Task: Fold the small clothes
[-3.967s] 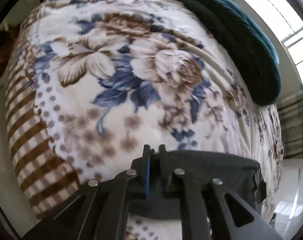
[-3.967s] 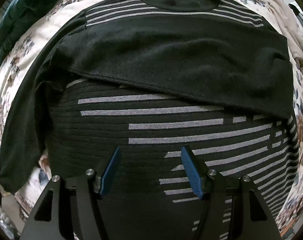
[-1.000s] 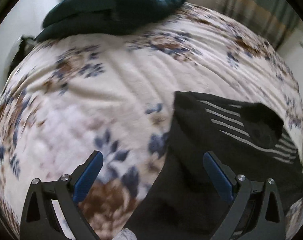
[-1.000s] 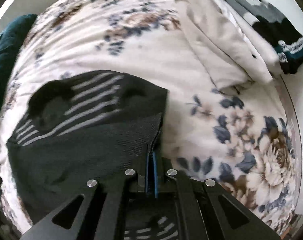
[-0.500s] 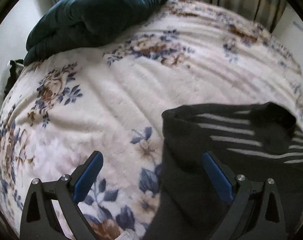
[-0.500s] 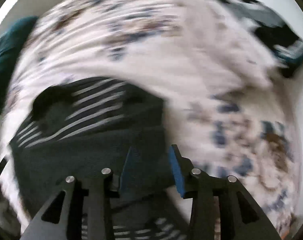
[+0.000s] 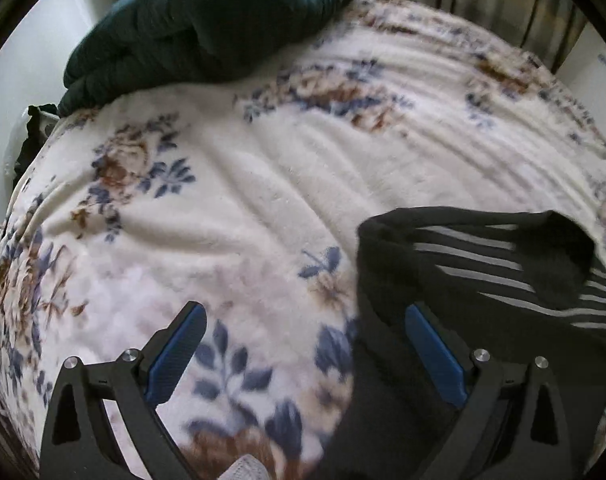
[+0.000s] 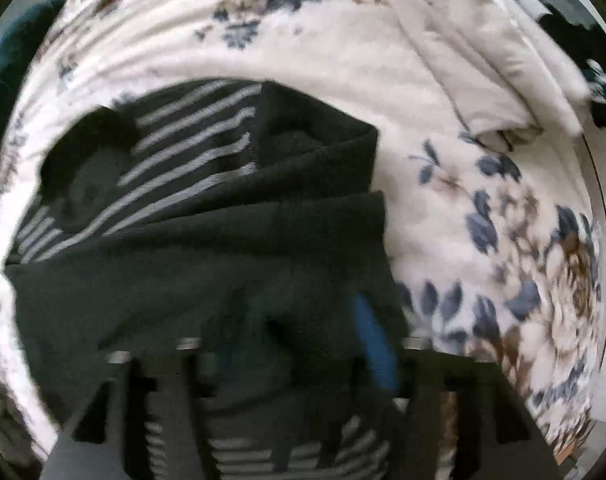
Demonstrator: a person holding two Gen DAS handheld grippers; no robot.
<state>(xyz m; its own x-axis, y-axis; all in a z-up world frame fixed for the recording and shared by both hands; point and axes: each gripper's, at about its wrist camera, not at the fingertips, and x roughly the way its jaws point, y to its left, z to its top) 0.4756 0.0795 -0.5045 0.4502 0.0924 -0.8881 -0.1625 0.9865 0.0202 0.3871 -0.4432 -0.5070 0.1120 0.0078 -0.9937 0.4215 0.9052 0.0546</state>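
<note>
A black sweater with grey stripes (image 7: 483, 280) lies on the floral blanket (image 7: 263, 184), its sleeves folded in over the body. In the right wrist view the sweater (image 8: 207, 216) fills the centre, collar at the left. My left gripper (image 7: 303, 344) is open and empty, hovering over the sweater's left edge, with one finger above the blanket and one above the sweater. My right gripper (image 8: 295, 340) is open above the sweater's right side; this view is blurred by motion.
A dark green folded quilt (image 7: 207, 20) lies at the far end of the bed. A beige garment (image 8: 479, 64) and a dark patterned one (image 8: 575, 8) lie on the blanket (image 8: 483, 200) to the sweater's right. Curtains (image 7: 499, 4) hang behind the bed.
My right gripper has let go of the sweater's folded sleeve and opened wide. My left gripper stayed open and shifted slightly over the sweater's left edge.
</note>
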